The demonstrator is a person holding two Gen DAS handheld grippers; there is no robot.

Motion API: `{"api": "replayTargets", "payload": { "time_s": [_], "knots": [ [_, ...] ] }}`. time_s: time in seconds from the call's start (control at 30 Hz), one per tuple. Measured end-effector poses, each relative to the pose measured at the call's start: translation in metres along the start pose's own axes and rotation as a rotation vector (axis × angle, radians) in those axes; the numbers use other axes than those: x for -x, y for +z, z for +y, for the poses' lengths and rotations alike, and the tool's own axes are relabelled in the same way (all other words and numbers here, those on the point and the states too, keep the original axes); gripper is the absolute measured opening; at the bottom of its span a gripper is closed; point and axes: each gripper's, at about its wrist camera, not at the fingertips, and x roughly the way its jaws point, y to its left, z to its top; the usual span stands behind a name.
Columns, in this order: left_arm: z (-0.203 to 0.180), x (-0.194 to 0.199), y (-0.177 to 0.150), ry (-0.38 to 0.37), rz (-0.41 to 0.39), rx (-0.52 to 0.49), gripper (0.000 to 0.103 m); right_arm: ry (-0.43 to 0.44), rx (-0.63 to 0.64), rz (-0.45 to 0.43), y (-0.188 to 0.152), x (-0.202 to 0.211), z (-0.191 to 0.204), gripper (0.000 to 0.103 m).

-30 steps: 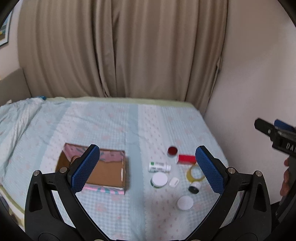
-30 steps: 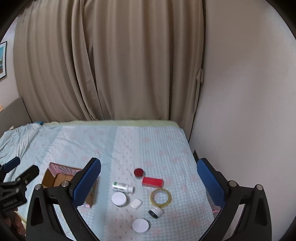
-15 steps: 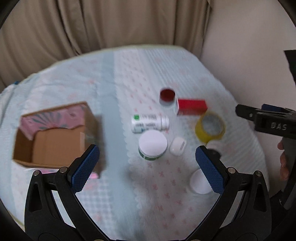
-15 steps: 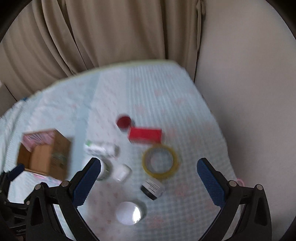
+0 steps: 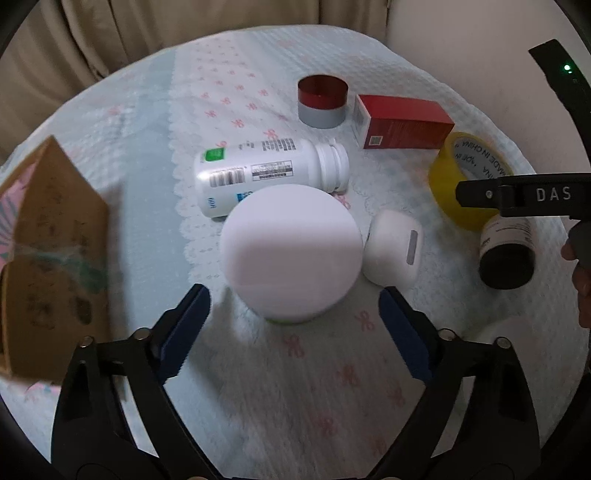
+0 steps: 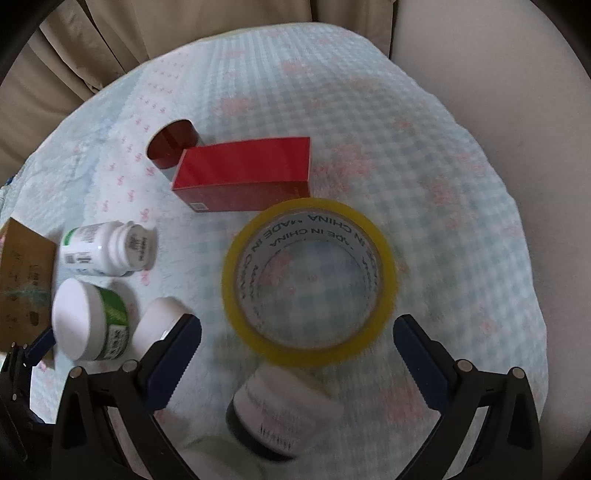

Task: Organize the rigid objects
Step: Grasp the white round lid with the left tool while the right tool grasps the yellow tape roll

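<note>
My left gripper (image 5: pixel 295 328) is open and empty, just short of a white-lidded green jar (image 5: pixel 291 254). Behind the jar lies a white pill bottle (image 5: pixel 266 173) on its side; a white earbud case (image 5: pixel 393 251) lies right of the jar. My right gripper (image 6: pixel 297 350) is open and empty, low over a yellow tape roll (image 6: pixel 310 277), with a dark jar with a white label (image 6: pixel 273 410) between its fingers. A red box (image 6: pixel 245 173) and a red-capped tin (image 6: pixel 173 144) lie beyond. The right gripper's finger also shows in the left wrist view (image 5: pixel 517 195).
An open cardboard box (image 5: pixel 48 258) with pink paper stands at the left on the light blue bedspread (image 5: pixel 280 398). Beige curtains (image 6: pixel 184 26) hang behind the bed and a plain wall (image 6: pixel 517 92) runs along its right edge.
Both grippers have dropped down and moved in close to the objects. The left now hovers at the white-lidded jar, the right over the tape roll. Both stay open.
</note>
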Motion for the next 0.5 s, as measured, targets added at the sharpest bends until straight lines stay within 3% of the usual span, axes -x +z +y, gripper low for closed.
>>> {"api": "replayTargets", "payload": {
  "time_s": [0.17,0.33,0.5],
  "knots": [
    [0.001,-0.01,0.009,-0.007,-0.001,0.002,0.086,-0.031,0.006,0.028,0.008,-0.017,0.001,0.103],
    [0.008,-0.016,0.017,-0.007,0.008,0.061,0.071,-0.032,-0.012,0.028,0.019,-0.025,-0.003,0.098],
    [0.007,-0.016,0.017,-0.002,0.004,0.065,0.07,-0.038,-0.007,0.033,0.021,-0.027,-0.002,0.098]
  ]
}}
